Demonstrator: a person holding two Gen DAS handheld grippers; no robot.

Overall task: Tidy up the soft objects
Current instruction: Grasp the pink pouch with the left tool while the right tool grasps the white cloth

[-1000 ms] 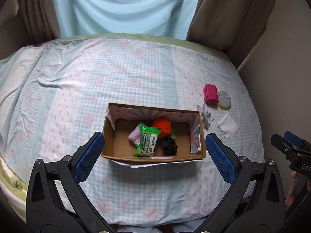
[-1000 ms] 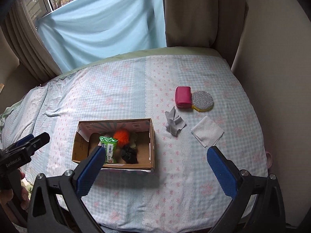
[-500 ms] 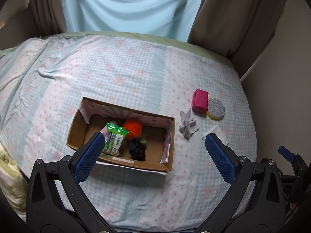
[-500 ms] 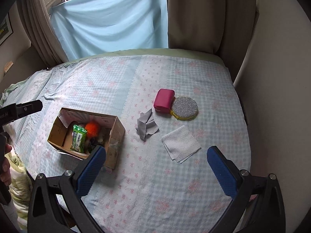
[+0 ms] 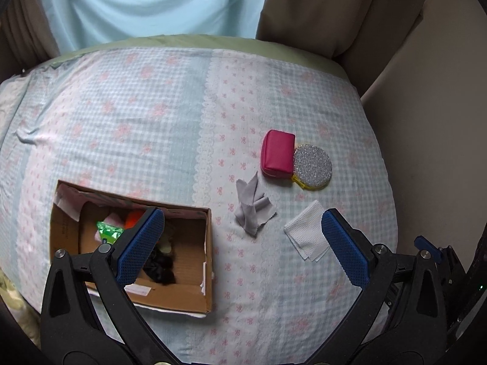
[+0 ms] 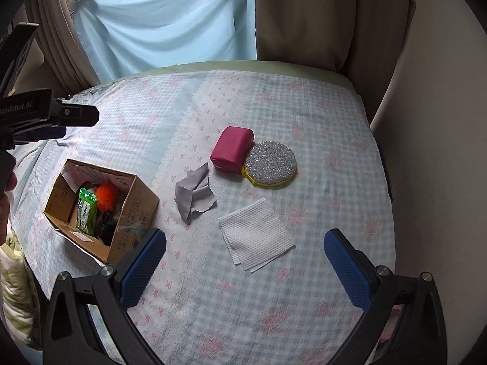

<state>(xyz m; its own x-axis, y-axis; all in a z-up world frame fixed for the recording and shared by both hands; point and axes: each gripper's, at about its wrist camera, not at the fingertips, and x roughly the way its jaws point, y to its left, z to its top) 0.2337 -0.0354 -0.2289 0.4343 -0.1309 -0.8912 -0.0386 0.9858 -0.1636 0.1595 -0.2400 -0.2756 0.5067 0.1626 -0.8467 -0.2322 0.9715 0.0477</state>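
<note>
Black tool point(image 5: 243, 246) — blue textured pads point(image 5: 141, 245)

The left tongs point(image 5: 242, 245) hang spread wide and empty above the bed point(image 5: 146, 127). Near its front-left edge sits a cardboard box point(image 5: 194, 292) with a green packet point(image 5: 108, 231) and dark bundle point(image 5: 161, 269) inside. Toward the right edge lie a grey cloth point(image 5: 251, 208), white wipe point(image 5: 306, 238), pink pouch point(image 5: 277, 157) and glittery round pad point(image 5: 312, 165), the last two touching.

Bed cover point(image 6: 319, 140): we see blue-and-white gingham with pink bows, spread flat over the bed.
Light blue curtain point(image 6: 170, 21): we see it hanging behind the bed.
Brown drapes point(image 6: 328, 15): we see them at the right, beside the blue curtain.
Wall point(image 6: 441, 121): beige, right of the bed.
</note>
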